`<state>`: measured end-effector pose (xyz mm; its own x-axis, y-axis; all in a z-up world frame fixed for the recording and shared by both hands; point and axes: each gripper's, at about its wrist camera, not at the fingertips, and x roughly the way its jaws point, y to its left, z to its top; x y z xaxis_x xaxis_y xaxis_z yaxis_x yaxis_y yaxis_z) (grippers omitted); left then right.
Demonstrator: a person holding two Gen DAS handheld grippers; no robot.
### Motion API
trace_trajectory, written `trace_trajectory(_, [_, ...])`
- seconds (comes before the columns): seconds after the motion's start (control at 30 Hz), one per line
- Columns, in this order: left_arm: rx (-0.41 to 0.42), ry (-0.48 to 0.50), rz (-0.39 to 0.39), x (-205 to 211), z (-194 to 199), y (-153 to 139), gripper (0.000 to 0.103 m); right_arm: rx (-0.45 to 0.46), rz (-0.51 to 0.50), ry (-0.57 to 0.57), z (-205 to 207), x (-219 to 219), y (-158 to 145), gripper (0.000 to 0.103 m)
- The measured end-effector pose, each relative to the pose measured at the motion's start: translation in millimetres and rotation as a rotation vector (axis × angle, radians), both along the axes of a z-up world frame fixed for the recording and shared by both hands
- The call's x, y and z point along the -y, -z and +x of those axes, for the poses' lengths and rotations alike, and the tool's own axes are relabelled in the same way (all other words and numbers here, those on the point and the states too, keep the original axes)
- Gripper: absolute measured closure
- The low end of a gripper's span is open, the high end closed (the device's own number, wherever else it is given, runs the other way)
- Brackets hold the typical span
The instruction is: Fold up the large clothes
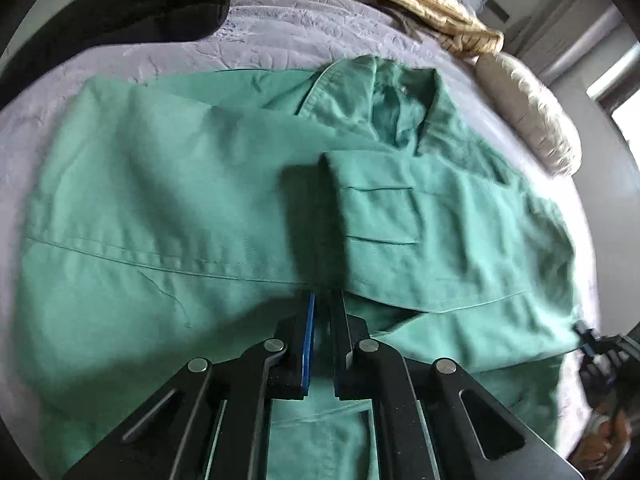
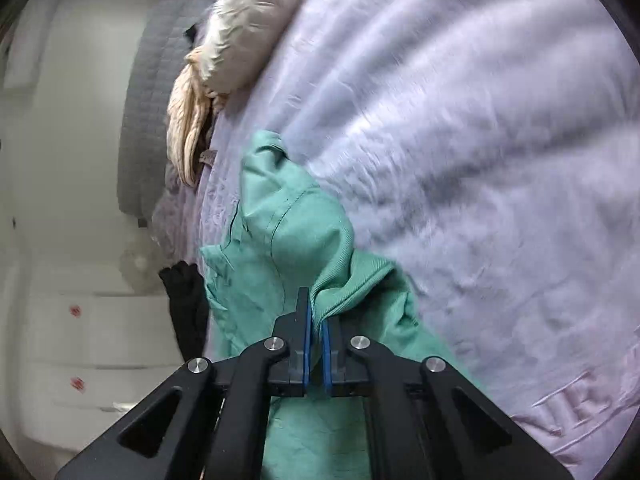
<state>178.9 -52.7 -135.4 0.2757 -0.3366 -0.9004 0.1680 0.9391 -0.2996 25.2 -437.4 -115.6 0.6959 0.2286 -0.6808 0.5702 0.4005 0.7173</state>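
Your green cotton collared shirt [image 1: 224, 184] lies spread on the pale lilac quilted bedspread [image 1: 280, 36], collar toward the cream pillow [image 1: 528, 112]. Your left gripper [image 1: 322, 300] is pressed together on a raised fold at the shirt's near edge. Your right gripper [image 2: 316, 312] pinches bunched green cloth at the shirt's right edge, with bare bedspread beyond it.

This is a bedroom in a home. A wide bed with a pale lilac quilted cover [image 1: 280, 28] fills both views, with a cream pillow [image 1: 532, 116] and a grey padded headboard [image 2: 152, 120] at its far end. Beside the bed stands a white chest of drawers [image 2: 80, 340], and clothes lie on the cover, among them a green shirt [image 1: 180, 200].
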Motion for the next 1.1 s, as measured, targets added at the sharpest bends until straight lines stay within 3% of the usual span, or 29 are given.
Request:
trace_trajectory(0.1, [-0.011,-0.016,0.031,-5,2,6,0.094,-0.125,0.015,0.001,-7,-1,23,0.098])
trace_trajectory(0.17, [0.008,-0.029,0.083,-5,1,0,0.091,-0.104,0.096,-0.001,-17,2,33,0.098])
trace_trajectory(0.27, [0.044,0.002,0.161,1,1,-12,0.091,-0.080,0.099,-0.033,-25,3,26,0.093])
trace_trajectory(0.3, [0.062,0.028,0.165,5,0,-19,0.080,-0.070,0.103,-0.044,-30,7,25,0.091])
trace_trajectory(0.33, [0.083,0.061,0.167,12,0,-28,0.063,-0.052,0.116,-0.049,-32,9,25,0.086])
trace_trajectory(0.37, [0.115,0.086,0.165,20,0,-38,0.022,-0.030,0.136,-0.047,-35,10,25,0.075])
trace_trajectory(0.4, [0.150,0.099,0.158,26,-1,-47,0.013,-0.004,0.158,-0.042,-39,10,26,0.067])
trace_trajectory(0.43, [0.212,0.127,0.142,37,-3,-60,0.012,0.019,0.171,-0.033,-42,12,25,0.052])
trace_trajectory(0.47, [0.237,0.179,0.127,52,-2,-69,0.012,0.031,0.177,-0.026,-40,13,24,0.048])
trace_trajectory(0.8, [0.275,0.536,0.052,238,24,-97,0.012,0.151,0.353,0.130,-52,32,57,0.048])
trace_trajectory(0.97, [0.221,0.679,0.075,330,30,-77,0.012,0.182,0.381,0.146,-64,32,61,0.048])
trace_trajectory(1.07, [0.170,0.702,0.090,355,36,-63,0.013,0.197,0.407,0.158,-71,34,67,0.050])
trace_trajectory(1.1, [0.145,0.702,0.087,357,40,-56,0.023,0.201,0.413,0.159,-73,34,68,0.051])
